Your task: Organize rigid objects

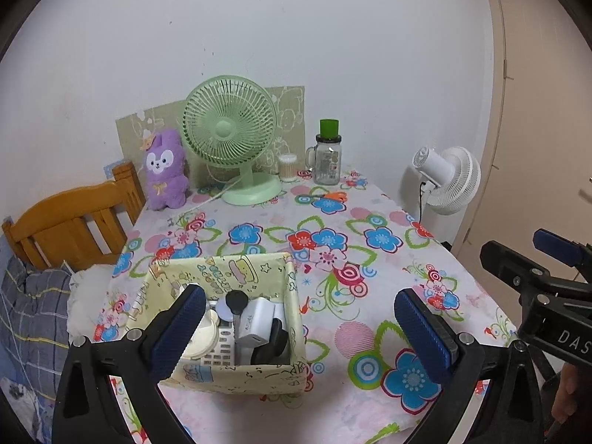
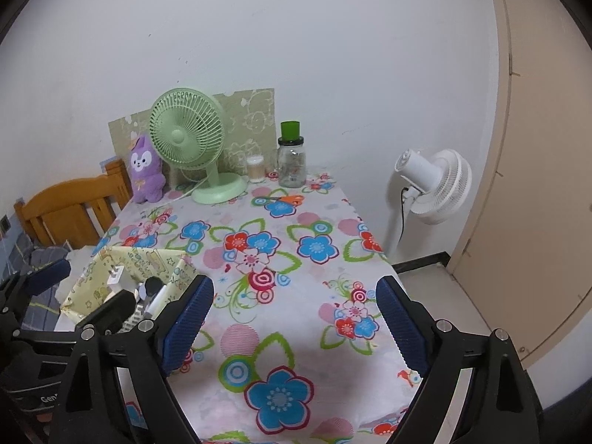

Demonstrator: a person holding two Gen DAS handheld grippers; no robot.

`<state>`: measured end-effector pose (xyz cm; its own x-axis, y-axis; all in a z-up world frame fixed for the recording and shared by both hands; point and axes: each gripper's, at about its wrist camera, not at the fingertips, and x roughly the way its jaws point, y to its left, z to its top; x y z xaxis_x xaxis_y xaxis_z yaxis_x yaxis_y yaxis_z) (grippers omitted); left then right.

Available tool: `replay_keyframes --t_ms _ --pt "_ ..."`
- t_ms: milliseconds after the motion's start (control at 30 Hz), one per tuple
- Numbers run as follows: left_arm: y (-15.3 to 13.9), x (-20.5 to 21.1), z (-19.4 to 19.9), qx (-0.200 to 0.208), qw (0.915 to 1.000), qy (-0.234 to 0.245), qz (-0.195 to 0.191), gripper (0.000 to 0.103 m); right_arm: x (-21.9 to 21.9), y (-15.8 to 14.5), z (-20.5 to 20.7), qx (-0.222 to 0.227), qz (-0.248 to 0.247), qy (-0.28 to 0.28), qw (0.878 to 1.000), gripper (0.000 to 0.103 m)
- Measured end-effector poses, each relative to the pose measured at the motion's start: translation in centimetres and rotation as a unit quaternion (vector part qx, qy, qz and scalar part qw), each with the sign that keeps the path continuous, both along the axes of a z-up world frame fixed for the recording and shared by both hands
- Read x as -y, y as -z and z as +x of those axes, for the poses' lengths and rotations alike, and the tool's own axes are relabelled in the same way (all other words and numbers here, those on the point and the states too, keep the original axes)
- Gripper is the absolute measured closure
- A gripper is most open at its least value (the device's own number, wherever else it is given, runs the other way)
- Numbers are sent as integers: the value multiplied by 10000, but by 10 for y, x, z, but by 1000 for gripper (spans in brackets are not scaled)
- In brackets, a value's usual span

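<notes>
A pale yellow printed fabric box (image 1: 259,373) stands on the flowered tablecloth (image 1: 370,259) near its front left. Inside lie a white charger (image 1: 255,320), a white keypad device (image 1: 220,351), a round cream piece (image 1: 201,336) and black items (image 1: 273,340). My left gripper (image 1: 301,333) hovers open just before the box, its left finger overlapping the box's near corner, and holds nothing. My right gripper (image 2: 296,325) is open over bare cloth to the right of the box (image 2: 88,288), with nothing between its fingers.
At the back stand a green desk fan (image 1: 229,129), a purple plush (image 1: 164,170), a cotton swab tub (image 1: 287,166) and a glass jar with a green lid (image 1: 328,155). Orange scissors (image 1: 325,197) lie nearby. A wooden chair (image 1: 66,222) is left, a white floor fan (image 1: 447,181) right.
</notes>
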<state>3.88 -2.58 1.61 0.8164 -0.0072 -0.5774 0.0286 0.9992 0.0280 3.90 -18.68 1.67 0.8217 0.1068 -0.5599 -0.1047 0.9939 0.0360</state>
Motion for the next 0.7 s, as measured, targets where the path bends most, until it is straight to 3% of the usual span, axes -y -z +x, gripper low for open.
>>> replay_keyframes --t_ms 700 --pt "-6 -10 -2 75 9999 -34 -127 0 -5 -7 -1 182 79 5 9998 7"
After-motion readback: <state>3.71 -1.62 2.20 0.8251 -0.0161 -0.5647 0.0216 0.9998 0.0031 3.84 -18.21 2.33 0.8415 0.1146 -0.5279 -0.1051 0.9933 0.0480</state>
